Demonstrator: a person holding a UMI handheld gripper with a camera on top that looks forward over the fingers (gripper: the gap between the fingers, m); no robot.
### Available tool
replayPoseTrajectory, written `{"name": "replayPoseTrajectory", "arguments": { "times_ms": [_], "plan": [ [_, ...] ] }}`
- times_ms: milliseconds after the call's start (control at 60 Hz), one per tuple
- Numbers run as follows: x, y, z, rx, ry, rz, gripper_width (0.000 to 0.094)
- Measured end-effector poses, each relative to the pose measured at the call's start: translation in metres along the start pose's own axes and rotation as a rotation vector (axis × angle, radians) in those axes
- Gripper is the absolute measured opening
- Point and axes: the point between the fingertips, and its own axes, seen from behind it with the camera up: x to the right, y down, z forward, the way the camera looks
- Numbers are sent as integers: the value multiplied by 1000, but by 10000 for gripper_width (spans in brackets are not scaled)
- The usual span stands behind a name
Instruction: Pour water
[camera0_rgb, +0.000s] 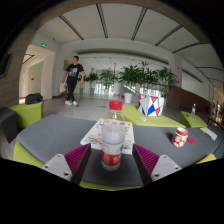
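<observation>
A clear plastic water bottle (113, 140) with a red cap and a red-and-white label stands upright on a dark grey table mat (60, 138). It stands between my gripper's (111, 160) two fingers, with a gap at each side. The magenta pads (76, 157) flank it left and right without touching it. The gripper is open. The bottle's base is hidden behind the gripper body.
A small red-and-white cup (180, 137) stands on the mat to the right, beyond the right finger. A white, red and blue faceted object (150, 105) sits farther back. A person (72, 80) walks in the hall behind, near potted plants (135, 78).
</observation>
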Motion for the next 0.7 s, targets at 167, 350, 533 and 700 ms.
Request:
{"name": "replayPoseTrajectory", "arguments": {
  "times_ms": [167, 350, 533, 700],
  "plan": [
    [-3, 4, 64, 16, 32, 18, 809],
    [1, 3, 84, 51, 46, 40, 507],
    [-1, 0, 85, 78, 13, 22, 361],
    [-1, -21, 70, 118, -48, 34, 310]
  ]
}}
